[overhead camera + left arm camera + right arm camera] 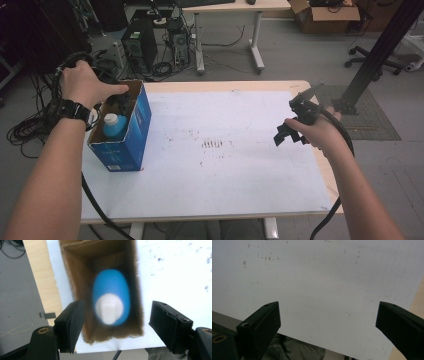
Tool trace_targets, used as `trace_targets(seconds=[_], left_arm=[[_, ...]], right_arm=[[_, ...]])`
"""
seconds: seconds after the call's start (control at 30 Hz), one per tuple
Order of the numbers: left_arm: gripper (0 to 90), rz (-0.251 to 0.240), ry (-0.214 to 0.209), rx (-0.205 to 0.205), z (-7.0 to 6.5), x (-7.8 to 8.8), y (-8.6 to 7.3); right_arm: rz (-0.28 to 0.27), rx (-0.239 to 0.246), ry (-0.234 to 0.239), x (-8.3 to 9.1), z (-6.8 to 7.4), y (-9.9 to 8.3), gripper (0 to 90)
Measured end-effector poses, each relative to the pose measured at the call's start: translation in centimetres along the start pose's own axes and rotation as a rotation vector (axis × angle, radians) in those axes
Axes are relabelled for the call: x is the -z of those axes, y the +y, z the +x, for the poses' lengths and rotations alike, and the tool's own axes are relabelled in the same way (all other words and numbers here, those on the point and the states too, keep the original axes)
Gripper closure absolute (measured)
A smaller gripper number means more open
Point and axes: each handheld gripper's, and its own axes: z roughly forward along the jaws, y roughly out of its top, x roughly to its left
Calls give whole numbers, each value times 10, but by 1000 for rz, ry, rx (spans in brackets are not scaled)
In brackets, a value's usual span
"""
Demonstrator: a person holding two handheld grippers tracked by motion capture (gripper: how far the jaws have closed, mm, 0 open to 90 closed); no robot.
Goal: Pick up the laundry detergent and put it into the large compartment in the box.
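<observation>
Your left gripper [113, 325] hangs over the open top of the blue box [131, 135], jaws apart and gripping nothing. The bottle [111, 298], blue with a white cap, stands upright inside the box, below and between the jaws and clear of both pads. The box stands on end at the left of the surface [225, 175], a white sheet marked with dark specks. Your right gripper [290, 131] hovers over the right side, well apart from the box, jaws wide and empty. Behind the surface: computer towers [140, 45], cables, a desk [235, 7], a cardboard carton [325, 15].
</observation>
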Motion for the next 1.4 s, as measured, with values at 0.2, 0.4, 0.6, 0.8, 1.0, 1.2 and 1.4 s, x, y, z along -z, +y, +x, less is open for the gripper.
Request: trace_targets(seconds=[0.2,0.4,0.6,0.8,1.0,1.2,1.4], left_arm=[[223,-21,-41,-46,-26,11,5],[173,-42,-83,-101,-54,16,9],[153,-44,-99,-127,-77,18,13],[126,-36,-111,-169,-98,14,16],[89,-27,-110,-193,-115,11,19],[51,-21,-119,-221,-128,6,20],[48,-23,-122,-233,-137,0,20]], right_arm=[[-5,-6,4,2,-2,-2,60],[-6,6,8,4,-2,-5,61],[-12,6,7,6,-4,-9,61],[-13,3,8,7,-7,-13,63],[-16,-2,11,8,-10,-16,63],[-14,-1,13,7,-13,-18,63],[-17,-3,12,7,-14,-19,63]])
